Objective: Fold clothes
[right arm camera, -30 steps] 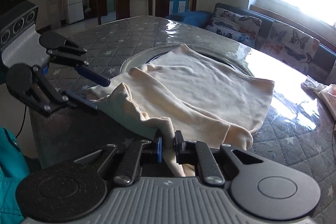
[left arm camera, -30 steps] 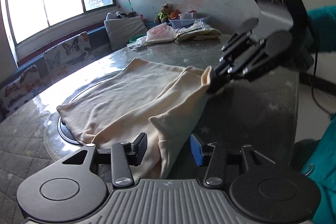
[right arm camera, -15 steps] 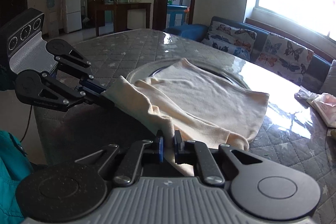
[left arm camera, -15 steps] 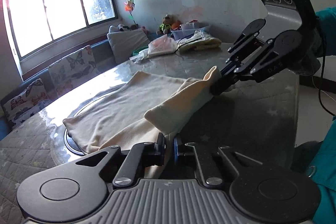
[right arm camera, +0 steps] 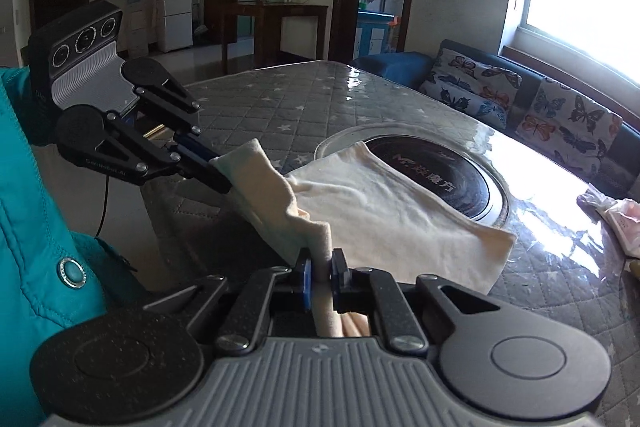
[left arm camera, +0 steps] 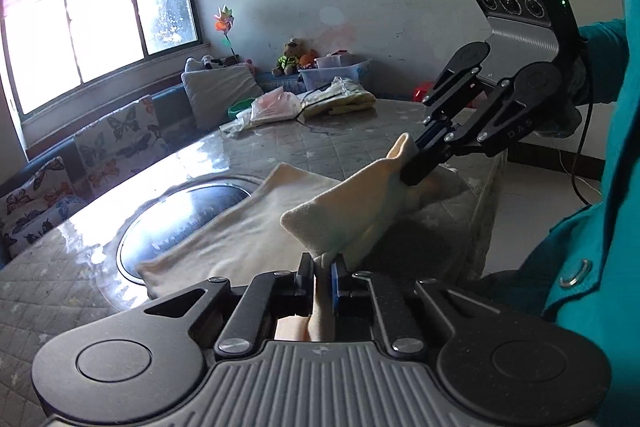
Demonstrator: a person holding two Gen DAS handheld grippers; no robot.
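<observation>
since a second ago the cream garment (left arm camera: 256, 231) has slid toward the table's (left arm camera: 360, 131) near edge, its front hem lifted taut. left gripper (left arm camera: 322, 277) and right gripper (right arm camera: 320, 277) are each clamped on a hem corner. uneven pulling could skew the fold or drag it off. soft, wrinkled, partly doubled.
</observation>
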